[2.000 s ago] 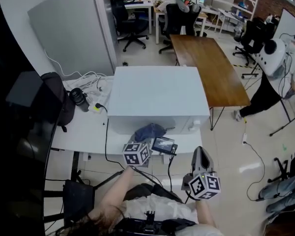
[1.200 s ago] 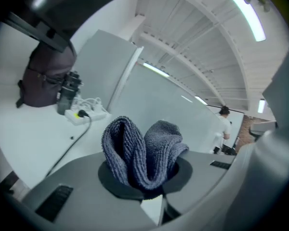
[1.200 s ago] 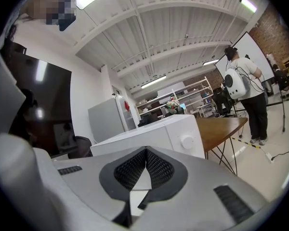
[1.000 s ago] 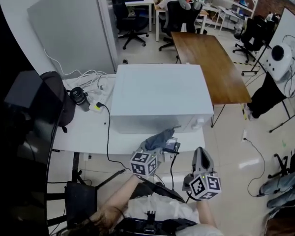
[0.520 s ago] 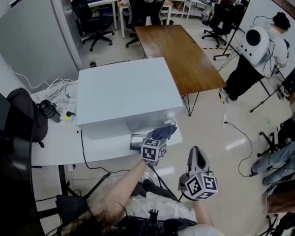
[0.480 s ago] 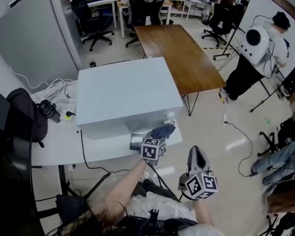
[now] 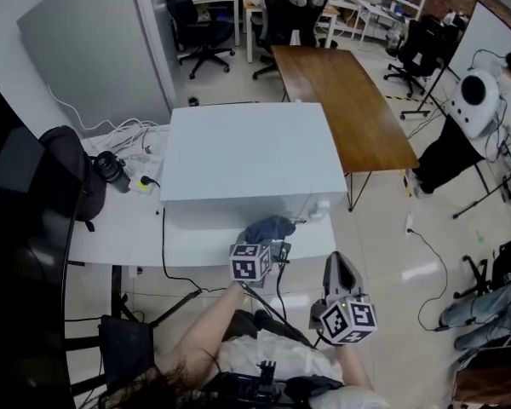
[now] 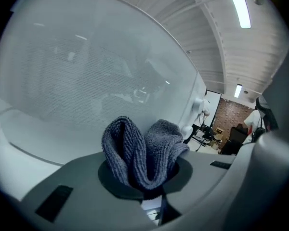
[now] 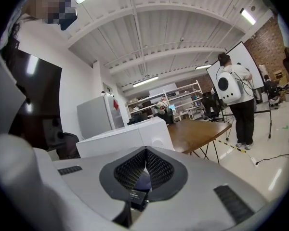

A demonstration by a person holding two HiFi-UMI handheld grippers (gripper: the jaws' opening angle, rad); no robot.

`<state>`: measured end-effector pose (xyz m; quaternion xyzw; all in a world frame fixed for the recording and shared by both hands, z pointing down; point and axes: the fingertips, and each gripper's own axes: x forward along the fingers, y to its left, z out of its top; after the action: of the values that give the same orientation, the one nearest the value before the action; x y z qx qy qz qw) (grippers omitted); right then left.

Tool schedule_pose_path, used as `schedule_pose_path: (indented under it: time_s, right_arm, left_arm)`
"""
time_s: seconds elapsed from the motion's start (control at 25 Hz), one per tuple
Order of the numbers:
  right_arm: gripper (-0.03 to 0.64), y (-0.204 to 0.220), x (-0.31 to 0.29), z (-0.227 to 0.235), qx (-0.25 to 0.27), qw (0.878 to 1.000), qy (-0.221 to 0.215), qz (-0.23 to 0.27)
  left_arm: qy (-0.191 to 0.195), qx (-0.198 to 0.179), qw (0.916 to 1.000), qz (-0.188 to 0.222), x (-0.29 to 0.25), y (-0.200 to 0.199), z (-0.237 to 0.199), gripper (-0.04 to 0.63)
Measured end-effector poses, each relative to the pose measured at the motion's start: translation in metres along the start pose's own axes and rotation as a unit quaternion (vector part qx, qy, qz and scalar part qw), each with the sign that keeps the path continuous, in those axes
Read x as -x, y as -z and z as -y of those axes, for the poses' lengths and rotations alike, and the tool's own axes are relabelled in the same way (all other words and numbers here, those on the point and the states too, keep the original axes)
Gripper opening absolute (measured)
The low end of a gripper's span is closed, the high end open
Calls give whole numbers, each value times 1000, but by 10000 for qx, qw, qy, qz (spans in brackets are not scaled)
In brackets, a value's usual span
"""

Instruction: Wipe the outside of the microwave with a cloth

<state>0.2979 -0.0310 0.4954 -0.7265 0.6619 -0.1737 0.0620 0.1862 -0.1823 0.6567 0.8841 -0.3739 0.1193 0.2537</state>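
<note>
So the biggest thing here is the white desk [image 7: 111, 233], with a tall grey cabinet [image 7: 98, 45] standing behind it. The microwave [image 7: 251, 152] is a big plain white box taking up most of the desk's right half, with its front facing the person. A long wooden table [image 7: 345, 100] runs away from the microwave's far right corner. Off to the right, a person [image 7: 473, 122] wearing a round white backpack is standing on the shiny floor, well apart from the desk.

A black bag [image 7: 68, 173] is slumped at the desk's left end. Just beside it there's a tangle of white cables [image 7: 132, 135], and a black power cord [image 7: 163, 245] hangs down over the front edge.

Now the tools. The left gripper [image 7: 271, 239] is up at the lower front of the microwave, near its right side. From the left gripper view, that gripper [image 8: 151, 189] is clamped on the cloth [image 8: 142, 150], a grey-blue knitted one bunched into two fat folds sticking out past the tips. The microwave door [image 8: 86, 71] fills the view right behind it. The cloth [image 7: 266, 228] is right up at the front face, but I honestly can't tell if it's actually pressing on it.

The right gripper [image 7: 339, 262] hangs lower and out to the right, over bare floor, clear of the desk. In its own view, the right gripper [image 9: 145, 165] has its jaws pressed together with nothing between them, pointed toward the microwave's side [image 9: 125, 138].
</note>
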Motion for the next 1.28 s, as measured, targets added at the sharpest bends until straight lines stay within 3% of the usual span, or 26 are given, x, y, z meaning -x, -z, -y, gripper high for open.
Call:
schedule_pose_path:
  time_s: [0.16, 0.36, 0.68, 0.84, 1.16, 1.28]
  right_arm:
    - [0, 7, -18, -24, 5, 9993, -359, -73]
    - [0, 14, -33, -56, -18, 9966, -803, -191]
    - [0, 14, -41, -78, -33, 9941, -1066, -190]
    - [0, 12, -40, -75, -17, 9945, -1035, -178]
    - [0, 13, -35, -72, 5, 9936, -1102, -243]
    - [0, 18, -35, -77, 13, 9913, -1272, -342]
  left_arm:
    - [-555, 353, 9972, 365, 42, -12, -53, 52]
    - [-1420, 622, 9860, 611, 94, -16, -121, 53]
    - [-2658, 1105, 9533, 920, 159, -10, -207, 54]
    - [-2903, 1225, 9438, 992, 170, -9, -224, 53]
    - [-2778, 1121, 9436, 1413, 190, -25, -195, 54]
    - [-2949, 1026, 9347, 1698, 214, -29, -192, 53]
